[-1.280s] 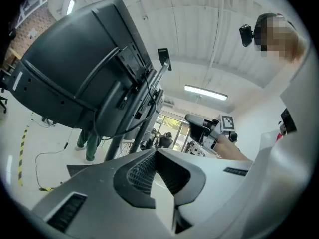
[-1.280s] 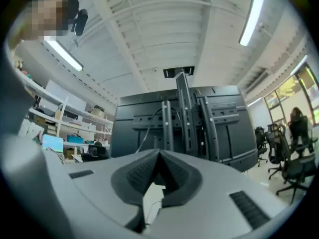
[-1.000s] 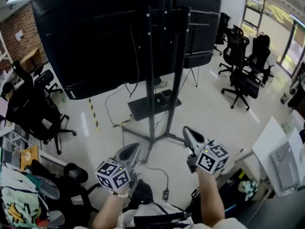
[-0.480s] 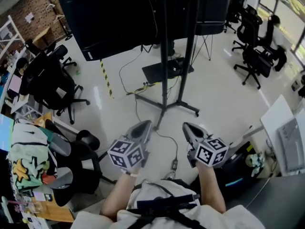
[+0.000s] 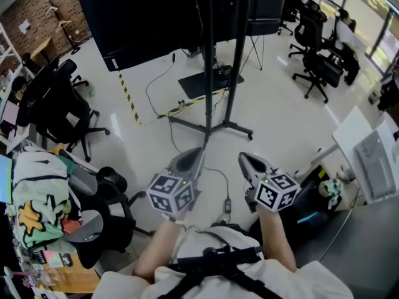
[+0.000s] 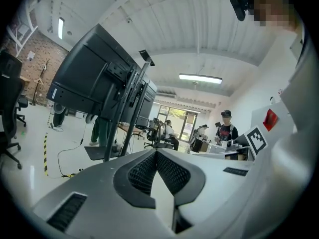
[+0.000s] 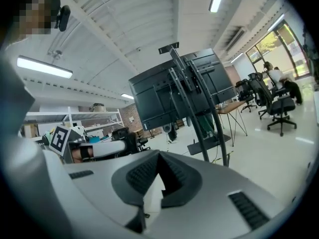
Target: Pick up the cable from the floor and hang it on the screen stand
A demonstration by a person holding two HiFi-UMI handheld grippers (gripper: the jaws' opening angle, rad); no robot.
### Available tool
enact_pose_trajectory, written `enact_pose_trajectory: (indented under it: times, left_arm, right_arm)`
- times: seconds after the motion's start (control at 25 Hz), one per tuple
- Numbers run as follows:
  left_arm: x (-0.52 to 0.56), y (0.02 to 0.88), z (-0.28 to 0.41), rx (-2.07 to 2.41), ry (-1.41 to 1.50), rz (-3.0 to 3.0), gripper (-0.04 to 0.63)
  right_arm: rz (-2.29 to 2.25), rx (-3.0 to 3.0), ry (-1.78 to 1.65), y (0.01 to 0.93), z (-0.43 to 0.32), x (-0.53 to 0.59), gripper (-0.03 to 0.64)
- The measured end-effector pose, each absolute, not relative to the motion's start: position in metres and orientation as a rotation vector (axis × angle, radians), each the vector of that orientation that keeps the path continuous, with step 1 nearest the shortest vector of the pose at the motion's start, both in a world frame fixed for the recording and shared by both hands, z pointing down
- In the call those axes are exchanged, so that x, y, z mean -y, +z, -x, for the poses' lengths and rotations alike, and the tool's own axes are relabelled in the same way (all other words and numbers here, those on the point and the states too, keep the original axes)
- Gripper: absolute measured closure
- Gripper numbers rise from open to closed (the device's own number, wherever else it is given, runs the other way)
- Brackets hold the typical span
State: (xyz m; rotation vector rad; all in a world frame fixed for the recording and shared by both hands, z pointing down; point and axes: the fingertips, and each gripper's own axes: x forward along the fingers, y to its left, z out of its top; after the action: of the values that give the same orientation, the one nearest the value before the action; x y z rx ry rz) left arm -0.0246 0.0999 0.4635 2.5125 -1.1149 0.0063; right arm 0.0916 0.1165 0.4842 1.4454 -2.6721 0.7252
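A thin dark cable (image 5: 219,178) lies on the pale floor and ends in a small block (image 5: 227,205) just ahead of the person's body. It runs from the base of the screen stand (image 5: 212,128), whose two poles carry a big black screen (image 5: 143,17). My left gripper (image 5: 194,152) and right gripper (image 5: 243,159) hover side by side above the cable, both shut with nothing between the jaws. In the left gripper view the closed jaws (image 6: 156,151) point toward the stand (image 6: 122,118). In the right gripper view the closed jaws (image 7: 159,154) also face the stand (image 7: 197,113).
Black office chairs stand at the left (image 5: 59,111) and the far right (image 5: 315,67). A black mat (image 5: 202,83) and yellow-black tape (image 5: 128,95) lie behind the stand. A white desk (image 5: 368,161) is at the right, a cluttered one (image 5: 37,217) at the lower left. A person (image 6: 227,131) stands beyond.
The head view has tilted down, so the stand sits higher in the picture and the floor cable shows between the grippers. The left gripper came inward. Both jaws stayed shut.
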Motion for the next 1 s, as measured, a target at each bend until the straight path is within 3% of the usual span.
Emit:
enact_pose_trajectory:
  times: [1.0]
  left_arm:
    - [-0.120,0.471,0.029,1.059,0.031,-2.506,0.592]
  right_arm:
    - [-1.465,2.574,0.485,0.465,-0.067,-0.122,0.609]
